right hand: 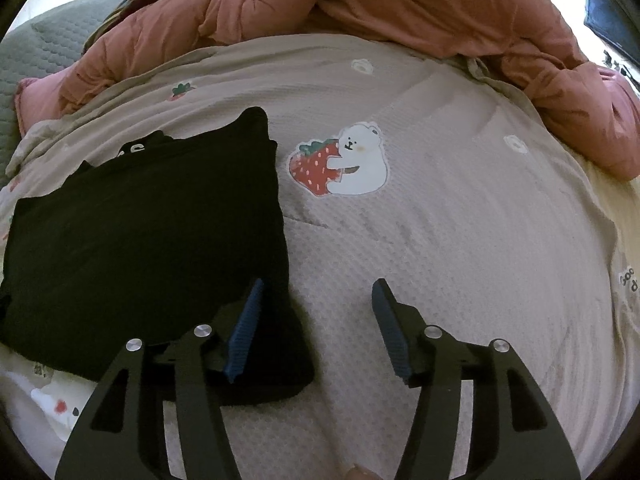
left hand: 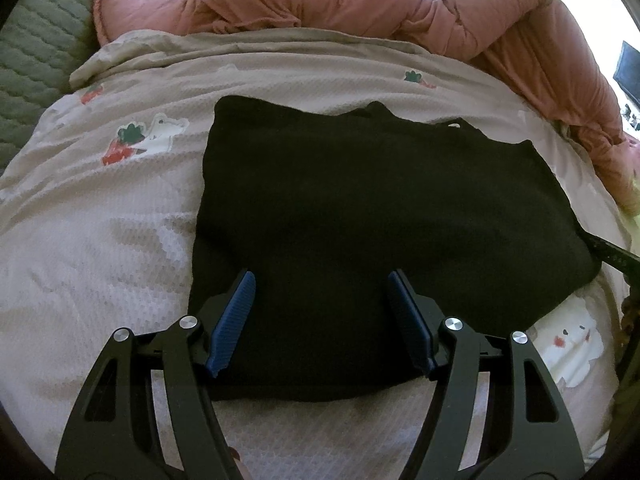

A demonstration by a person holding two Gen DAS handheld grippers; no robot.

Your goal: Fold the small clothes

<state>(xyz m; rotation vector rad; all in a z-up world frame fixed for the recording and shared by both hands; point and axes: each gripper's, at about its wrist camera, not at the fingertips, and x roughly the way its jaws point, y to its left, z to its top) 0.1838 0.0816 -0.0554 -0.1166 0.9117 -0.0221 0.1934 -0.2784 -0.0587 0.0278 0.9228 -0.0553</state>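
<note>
Left fingers: I see the left gripper [left hand: 321, 280] spread wide with nothing between its blue pads, poised over the near half of the black garment [left hand: 360, 232]. I judge I have it there because the near hem is the edge I would take for the next fold.

Right fingers: the right gripper [right hand: 316, 288] is equally parted and holds nothing. Its left finger sits over the garment's near right corner, its right finger over bare sheet. That straddle suits a corner pinch, as I read it.

Garment: black garment [right hand: 152, 232] lies flat on the bed as a tidy rectangle, edges fairly straight, a little white print showing at the far edge. It looks part-folded; whether another fold is due I cannot say for sure.

Bed sheet: the strawberry-and-bear sheet [right hand: 460, 240] is smooth around the garment, giving a level place to press creases.

Quilt: the pink quilt [left hand: 380, 4] is bunched along the far side, well apart from the garment, probably pushed back to free folding room.
</note>
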